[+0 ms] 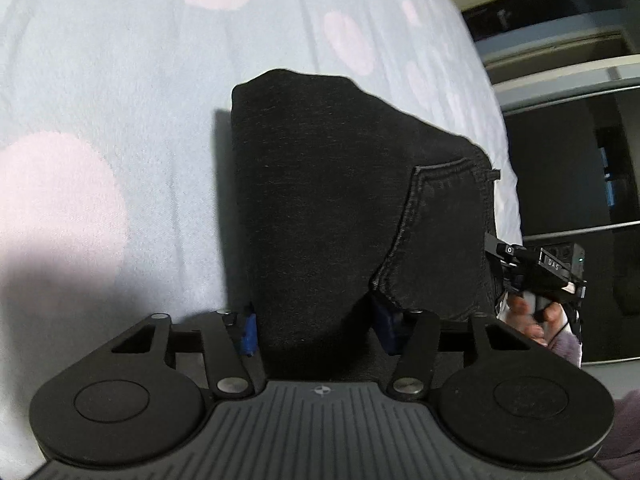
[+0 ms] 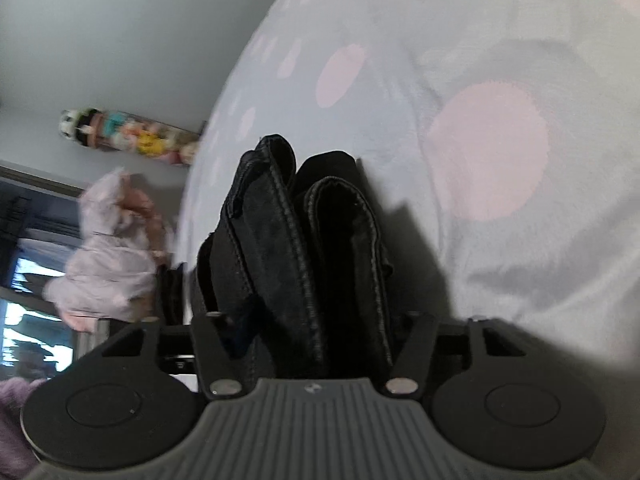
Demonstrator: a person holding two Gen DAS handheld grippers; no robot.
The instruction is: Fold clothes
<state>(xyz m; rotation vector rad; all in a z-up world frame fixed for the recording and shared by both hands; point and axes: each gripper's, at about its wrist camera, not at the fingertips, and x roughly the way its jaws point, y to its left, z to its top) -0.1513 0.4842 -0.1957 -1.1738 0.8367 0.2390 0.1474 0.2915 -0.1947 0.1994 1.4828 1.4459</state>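
A folded black garment with a stitched pocket point(image 1: 352, 200) fills the middle of the left wrist view. My left gripper point(image 1: 316, 330) is shut on its near edge, the blue pads point(image 1: 246, 332) pressed against the cloth. In the right wrist view the same garment point(image 2: 304, 240) shows as several stacked folded layers seen edge-on. My right gripper point(image 2: 316, 336) is shut on that stack, its fingers mostly hidden by the cloth. The right gripper's body point(image 1: 540, 272) and the hand holding it show at the right of the left wrist view.
The garment is held over a light blue bedsheet with pink dots point(image 1: 120, 120), also in the right wrist view point(image 2: 500, 140). The bed's edge runs along the right of the left wrist view, dark furniture point(image 1: 580, 160) beyond. A pink plush toy point(image 2: 112, 248) lies left.
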